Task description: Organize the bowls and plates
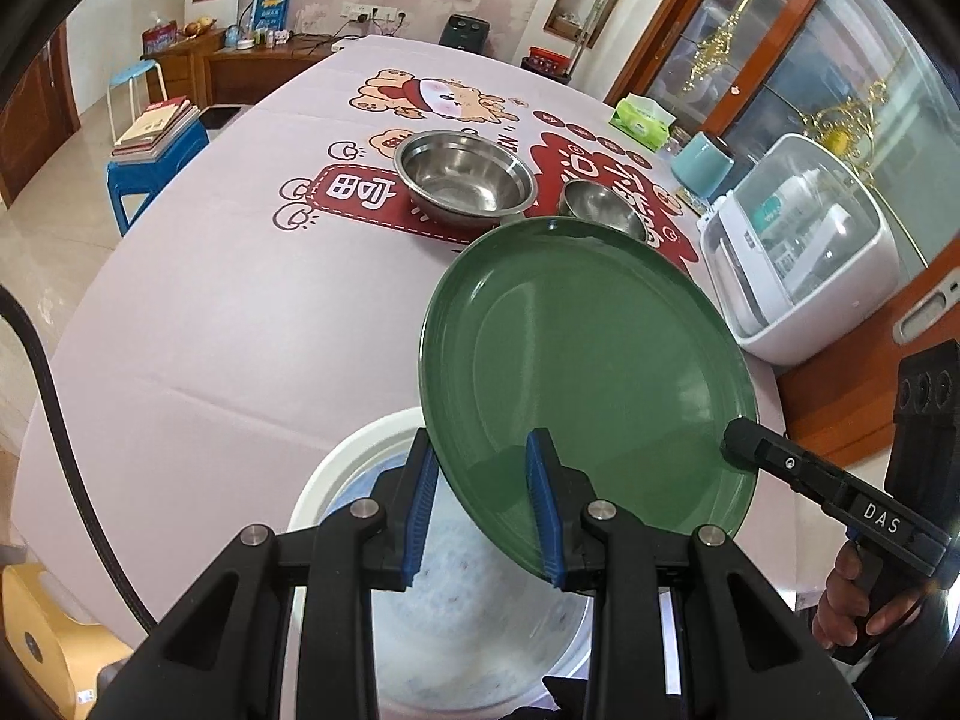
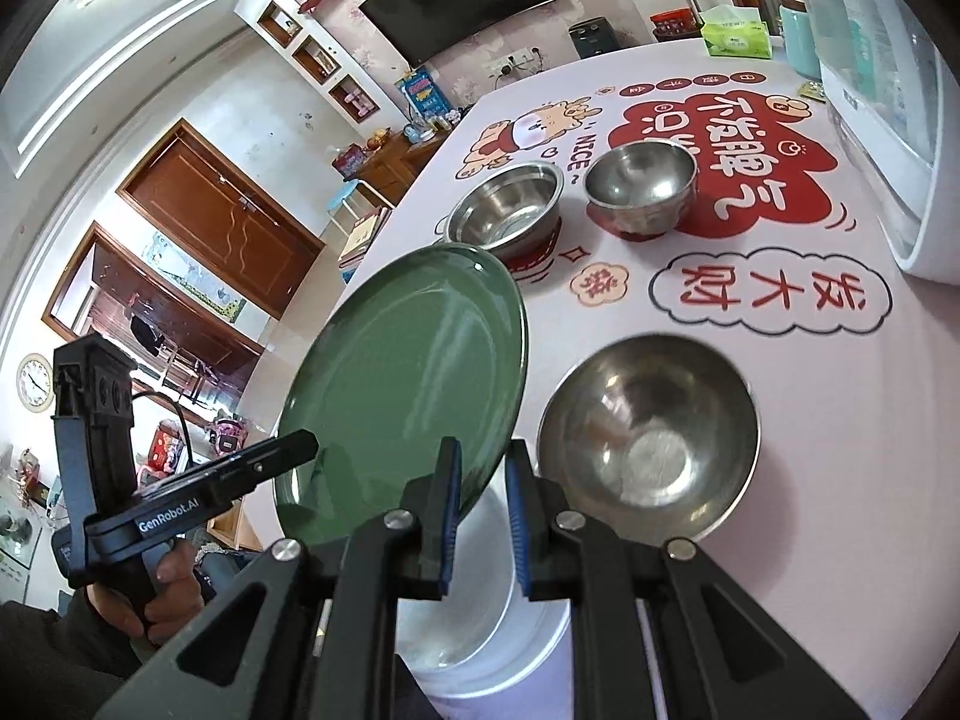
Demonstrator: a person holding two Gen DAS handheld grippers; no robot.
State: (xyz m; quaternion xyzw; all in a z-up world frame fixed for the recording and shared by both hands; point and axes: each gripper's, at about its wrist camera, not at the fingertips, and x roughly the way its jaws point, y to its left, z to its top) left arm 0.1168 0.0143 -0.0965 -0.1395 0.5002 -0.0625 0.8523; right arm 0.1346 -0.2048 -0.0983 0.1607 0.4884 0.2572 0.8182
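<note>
While the round dark-green plate (image 1: 591, 372) hangs tilted above the table in the left wrist view, the left gripper (image 1: 483, 510) is clamped on its near left rim, blue pads (image 1: 543, 510) pressing either face. The right gripper (image 1: 741, 441) bites the plate's near right edge. Below the plate lies a white round dish (image 1: 336, 462), near the table's front edge, though blur hides what pattern it carries. Farther off, on the pink printed tablecloth (image 1: 210, 330), stand a wide steel bowl with a flat rim (image 1: 465, 177) and, to its right, a smaller steel bowl (image 1: 603, 207).

In the right wrist view the right gripper (image 2: 483, 516) is closed on the green plate's near rim, the left gripper (image 2: 303, 444) holding the opposite side. A round-bottomed steel bowl (image 2: 648, 438) sits near, right of the plate; two more steel bowls stand apart farther back.

Judging by this, little is sorted: the plate is mid-carry, probably bound for the white dish, and three bowls remain unstacked.
</note>
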